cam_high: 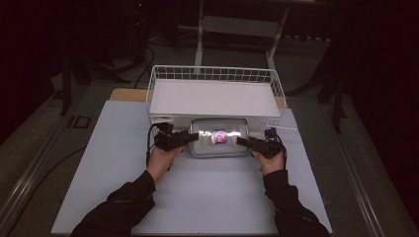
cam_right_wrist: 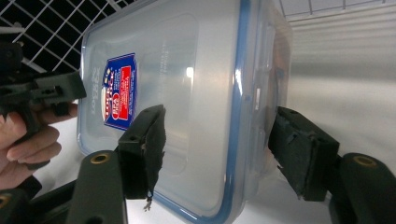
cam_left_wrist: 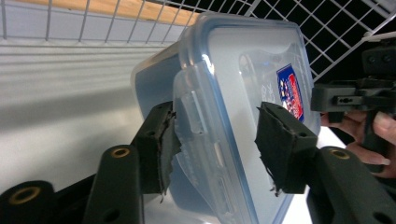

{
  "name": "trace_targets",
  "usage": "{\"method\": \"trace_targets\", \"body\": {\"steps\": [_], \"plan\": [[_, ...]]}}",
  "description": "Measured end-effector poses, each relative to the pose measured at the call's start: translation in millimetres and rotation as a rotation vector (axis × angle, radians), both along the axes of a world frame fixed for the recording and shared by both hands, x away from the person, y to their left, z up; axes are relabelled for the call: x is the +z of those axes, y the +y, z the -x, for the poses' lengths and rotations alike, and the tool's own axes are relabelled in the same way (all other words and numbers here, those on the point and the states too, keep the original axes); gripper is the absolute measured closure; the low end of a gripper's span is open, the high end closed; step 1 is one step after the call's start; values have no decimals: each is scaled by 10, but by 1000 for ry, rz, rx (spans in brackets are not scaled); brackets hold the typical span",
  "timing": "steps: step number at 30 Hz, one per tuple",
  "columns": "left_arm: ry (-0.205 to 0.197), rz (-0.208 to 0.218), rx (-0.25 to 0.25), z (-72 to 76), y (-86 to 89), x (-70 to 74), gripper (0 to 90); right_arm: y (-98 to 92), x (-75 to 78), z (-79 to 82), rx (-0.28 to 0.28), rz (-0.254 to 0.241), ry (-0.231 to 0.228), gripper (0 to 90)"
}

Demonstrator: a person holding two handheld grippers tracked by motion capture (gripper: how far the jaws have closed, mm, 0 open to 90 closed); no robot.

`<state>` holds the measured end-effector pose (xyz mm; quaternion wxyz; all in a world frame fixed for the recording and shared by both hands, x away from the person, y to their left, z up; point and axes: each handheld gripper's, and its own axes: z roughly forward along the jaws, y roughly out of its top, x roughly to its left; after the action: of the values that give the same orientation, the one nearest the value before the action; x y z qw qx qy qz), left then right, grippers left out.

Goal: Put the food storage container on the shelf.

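A clear plastic food container (cam_high: 220, 138) with a blue-rimmed snap lid and a red and blue label lies on the white board, just in front of the wire basket. My left gripper (cam_high: 193, 138) is at its left end and my right gripper (cam_high: 242, 142) at its right end. In the left gripper view the container (cam_left_wrist: 252, 70) has its end latch flap between my open jaws (cam_left_wrist: 217, 149), one pad beside the flap and the other over the lid. In the right gripper view the container (cam_right_wrist: 187, 93) sits between my open jaws (cam_right_wrist: 219, 149), and the outer pad stands off from its side.
A white wire basket (cam_high: 212, 69) with a white floor stands right behind the container. The white board (cam_high: 207, 197) stretches toward the person, whose dark-sleeved forearms come in from below. Dark floor, cables and frame legs surround the table.
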<state>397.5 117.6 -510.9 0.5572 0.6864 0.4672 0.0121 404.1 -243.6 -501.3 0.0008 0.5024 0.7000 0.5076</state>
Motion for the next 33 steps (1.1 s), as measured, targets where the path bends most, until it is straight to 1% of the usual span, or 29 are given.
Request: {"method": "trace_targets", "body": {"steps": [3, 4, 5, 6, 7, 8, 9, 10, 12, 13, 16, 18, 20, 21, 22, 23, 24, 25, 26, 27, 28, 29, 30, 31, 33], "plan": [[1, 10, 4, -18, 3, -14, 458, 17, 0, -9, -5, 0, 4, 335], [11, 26, 1, -31, 17, -30, 458, 23, -5, -15, -13, -1, 1, 326], [-2, 19, 22, -24, 5, -28, 454, 41, -7, -26, -19, 4, -2, 309], [-9, 17, 39, -19, -5, -30, 449, 52, -7, -31, -26, 2, 8, 303], [-5, 17, 45, -22, -10, -31, 447, 55, -12, -39, -34, -9, 18, 301], [-4, 12, 39, -31, -4, -32, 443, 54, -18, -49, -43, -18, 20, 296], [-7, -7, 36, -41, 0, -27, 439, 59, -17, -50, -49, -15, 15, 292], [-6, -19, 45, -42, -8, -23, 434, 68, -10, -52, -54, -10, 13, 296], [-5, -53, 69, -56, -7, -33, 401, 83, 6, -62, -59, 17, -9, 312], [-17, -58, 73, -66, 13, -44, 392, 99, 18, -61, -63, 29, -9, 320], [-13, -39, 93, -52, -16, -48, 396, 130, 36, -67, -73, 47, -15, 312], [-6, -40, 95, -39, -29, -37, 381, 137, 40, -66, -75, 50, -13, 312], [-13, -40, 97, -12, -36, -16, 381, 143, 47, -48, -80, 65, -27, 308], [-9, -39, 95, -5, -34, -13, 378, 144, 50, -38, -81, 73, -32, 308], [-15, -42, 103, 13, -34, -5, 362, 145, 59, -19, -79, 82, -34, 309], [-34, -59, 97, 32, -25, 6, 357, 149, 74, 7, -82, 91, -30, 310], [-53, -65, 79, 40, -10, 19, 331, 151, 84, 28, -81, 107, -43, 308], [-50, -67, 84, 56, 0, 35, 315, 156, 93, 52, -79, 129, -61, 305], [-47, -59, 90, 78, 5, 50, 307, 162, 108, 80, -79, 146, -80, 304], [-54, -68, 81, 103, 9, 69, 288, 169, 128, 110, -80, 164, -89, 305], [-57, -74, 82, 130, 1, 83, 264, 175, 150, 145, -79, 188, -108, 304], [-58, -80, 77, 159, -1, 94, 246, 178, 167, 174, -77, 203, -125, 305], [-55, -75, 66, 191, -11, 106, 228, 182, 184, 200, -75, 212, -135, 310], [-78, -99, 45, 206, -4, 112, 212, 183, 197, 223, -70, 215, -144, 310], [-89, -120, 25, 268, -11, 137, 190, 185, 224, 275, -70, 218, -155, 316]]}}
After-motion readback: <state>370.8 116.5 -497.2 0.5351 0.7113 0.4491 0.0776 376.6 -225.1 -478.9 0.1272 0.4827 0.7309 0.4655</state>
